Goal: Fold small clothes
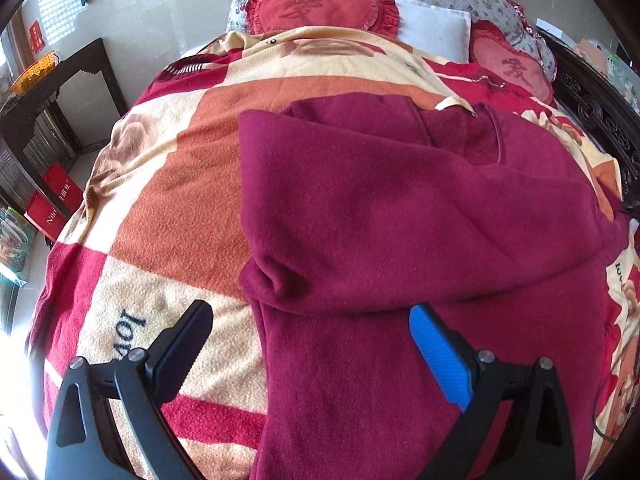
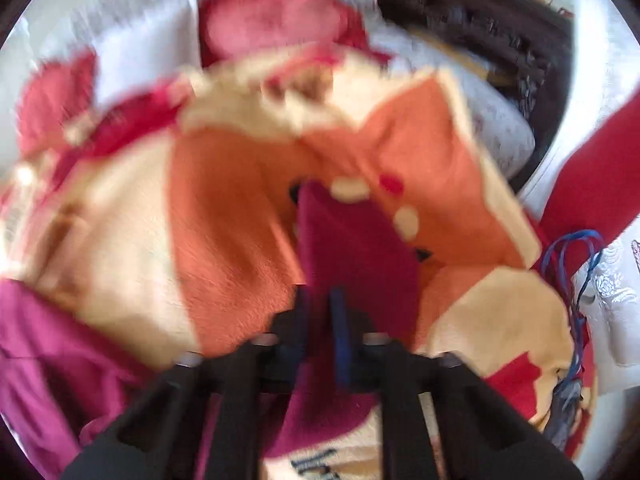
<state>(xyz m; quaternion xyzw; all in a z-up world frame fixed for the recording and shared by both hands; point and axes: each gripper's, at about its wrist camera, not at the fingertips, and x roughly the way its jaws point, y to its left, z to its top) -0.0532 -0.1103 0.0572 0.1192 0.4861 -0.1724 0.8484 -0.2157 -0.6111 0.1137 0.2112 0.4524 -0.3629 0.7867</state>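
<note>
A maroon fleece garment (image 1: 380, 216) lies partly folded on a bed covered by an orange, cream and red blanket (image 1: 172, 200). One flap is laid diagonally across the garment's body. My left gripper (image 1: 310, 320) hovers open over the garment's near left edge, one finger black, the other with a blue pad (image 1: 436, 352), nothing between them. In the blurred right wrist view, my right gripper (image 2: 320, 296) is shut on a strip of the maroon garment (image 2: 352, 240), which rises between its fingers above the blanket (image 2: 224, 220). More maroon cloth (image 2: 48, 340) lies at the lower left.
Red heart-shaped cushions (image 1: 320, 4) and a white pillow (image 1: 436, 28) sit at the head of the bed. A dark carved bed frame (image 1: 600, 112) runs along the right. A dark wooden cabinet (image 1: 52, 112) and red boxes (image 1: 52, 200) stand to the left. Blue cords (image 2: 576, 264) hang at the right.
</note>
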